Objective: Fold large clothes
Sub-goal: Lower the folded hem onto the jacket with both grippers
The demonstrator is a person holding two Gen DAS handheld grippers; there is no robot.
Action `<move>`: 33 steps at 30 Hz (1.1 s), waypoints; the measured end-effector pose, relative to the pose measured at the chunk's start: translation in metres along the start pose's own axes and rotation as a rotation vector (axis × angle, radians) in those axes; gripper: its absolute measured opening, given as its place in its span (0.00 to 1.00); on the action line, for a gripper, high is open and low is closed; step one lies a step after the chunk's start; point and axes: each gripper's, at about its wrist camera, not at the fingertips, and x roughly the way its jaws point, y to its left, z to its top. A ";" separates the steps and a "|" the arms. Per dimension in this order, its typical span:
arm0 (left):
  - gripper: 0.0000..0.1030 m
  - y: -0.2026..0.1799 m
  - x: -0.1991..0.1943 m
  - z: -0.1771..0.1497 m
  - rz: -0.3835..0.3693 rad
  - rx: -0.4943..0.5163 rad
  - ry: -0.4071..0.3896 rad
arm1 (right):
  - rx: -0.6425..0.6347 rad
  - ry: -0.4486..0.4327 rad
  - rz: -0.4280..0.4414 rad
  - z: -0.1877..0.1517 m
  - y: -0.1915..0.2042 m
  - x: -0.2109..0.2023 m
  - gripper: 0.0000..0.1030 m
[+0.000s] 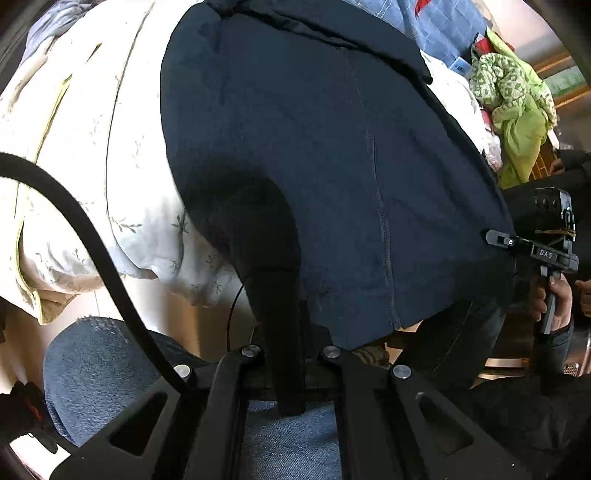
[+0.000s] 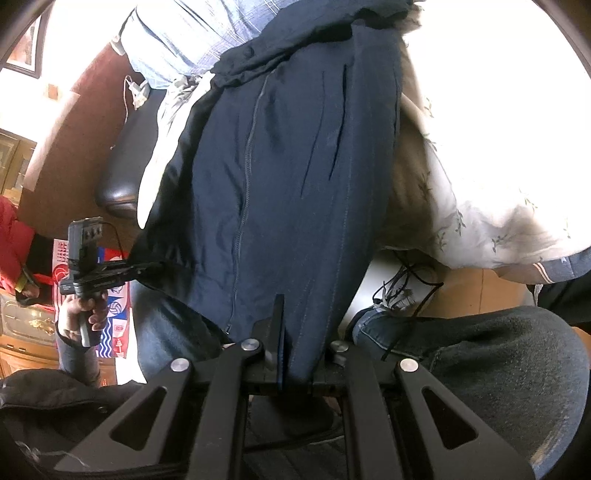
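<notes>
A large navy garment (image 1: 332, 147) hangs stretched from the bed towards me, its seams running lengthwise. In the left wrist view my left gripper (image 1: 282, 291) is shut on its near hem, and dark cloth drapes over the fingers. At the right edge of that view my right gripper (image 1: 496, 237) pinches the garment's other corner. The right wrist view shows the same navy garment (image 2: 288, 166) with my right gripper (image 2: 282, 301) shut on the hem. My left gripper (image 2: 155, 265) holds the far corner at the left, with a hand on its grip.
A white floral duvet (image 1: 74, 155) (image 2: 498, 206) lies under the garment. Green patterned clothing (image 1: 517, 99) and blue plaid fabric (image 1: 443, 26) are piled behind. A black cable (image 1: 92, 236) crosses the left. Knees in jeans (image 1: 96, 369) (image 2: 480, 350) sit close below. A black leather seat (image 2: 125, 158) stands left.
</notes>
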 end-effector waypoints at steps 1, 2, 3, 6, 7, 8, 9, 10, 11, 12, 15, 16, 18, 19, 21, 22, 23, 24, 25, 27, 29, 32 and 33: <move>0.02 0.002 0.000 0.001 0.007 -0.007 -0.002 | -0.001 -0.004 -0.002 0.002 0.000 -0.002 0.08; 0.02 0.003 0.001 0.002 0.006 -0.011 0.001 | 0.000 -0.006 -0.009 0.003 -0.001 -0.002 0.08; 0.02 0.003 0.003 0.003 0.002 -0.013 0.006 | 0.000 -0.003 -0.011 0.001 -0.002 -0.002 0.08; 0.02 0.003 -0.001 0.006 -0.003 -0.015 0.008 | -0.002 0.011 -0.012 0.001 -0.002 0.000 0.08; 0.02 0.000 -0.003 0.008 -0.008 -0.018 0.005 | -0.003 0.012 -0.008 0.001 -0.001 -0.001 0.08; 0.02 -0.001 -0.005 0.011 -0.012 -0.015 0.001 | -0.004 0.011 -0.004 0.002 0.000 -0.002 0.08; 0.02 -0.004 -0.007 0.015 -0.011 -0.008 -0.003 | -0.004 0.007 0.004 0.004 0.001 -0.004 0.08; 0.02 -0.007 -0.010 0.020 -0.013 -0.002 -0.010 | -0.005 0.004 0.012 0.006 0.001 -0.005 0.08; 0.02 -0.011 -0.012 0.025 -0.016 0.002 -0.014 | -0.007 0.001 0.019 0.009 0.003 -0.007 0.08; 0.02 -0.013 -0.016 0.032 -0.019 0.010 -0.020 | -0.010 -0.003 0.028 0.013 0.005 -0.010 0.08; 0.02 -0.021 -0.036 0.056 -0.013 0.037 -0.059 | -0.025 -0.018 0.046 0.026 0.012 -0.022 0.08; 0.02 -0.024 -0.043 0.064 -0.010 0.047 -0.075 | -0.030 -0.028 0.053 0.032 0.015 -0.028 0.08; 0.02 -0.030 -0.062 0.084 -0.006 0.066 -0.114 | -0.030 -0.053 0.080 0.047 0.019 -0.041 0.08; 0.02 -0.032 -0.073 0.096 -0.005 0.069 -0.139 | -0.031 -0.071 0.095 0.059 0.022 -0.049 0.08; 0.02 -0.032 -0.090 0.118 -0.012 0.075 -0.173 | -0.025 -0.093 0.124 0.079 0.022 -0.061 0.08; 0.02 -0.030 -0.099 0.129 -0.016 0.066 -0.190 | -0.010 -0.101 0.150 0.093 0.021 -0.066 0.08; 0.02 -0.027 -0.105 0.143 -0.017 0.058 -0.203 | 0.009 -0.110 0.170 0.107 0.017 -0.069 0.08; 0.02 -0.022 -0.112 0.162 -0.018 0.042 -0.219 | 0.027 -0.114 0.187 0.119 0.014 -0.071 0.08; 0.02 -0.018 -0.115 0.174 -0.018 0.024 -0.229 | 0.061 -0.110 0.223 0.138 0.006 -0.071 0.08; 0.02 -0.001 -0.115 0.208 -0.018 -0.024 -0.233 | 0.125 -0.112 0.262 0.162 -0.008 -0.067 0.08; 0.02 0.015 -0.110 0.238 -0.029 -0.079 -0.227 | 0.193 -0.107 0.300 0.194 -0.027 -0.060 0.08; 0.02 0.037 -0.097 0.288 -0.041 -0.158 -0.218 | 0.280 -0.098 0.320 0.233 -0.054 -0.048 0.08; 0.02 0.043 -0.094 0.299 -0.049 -0.179 -0.220 | 0.299 -0.092 0.323 0.246 -0.061 -0.043 0.08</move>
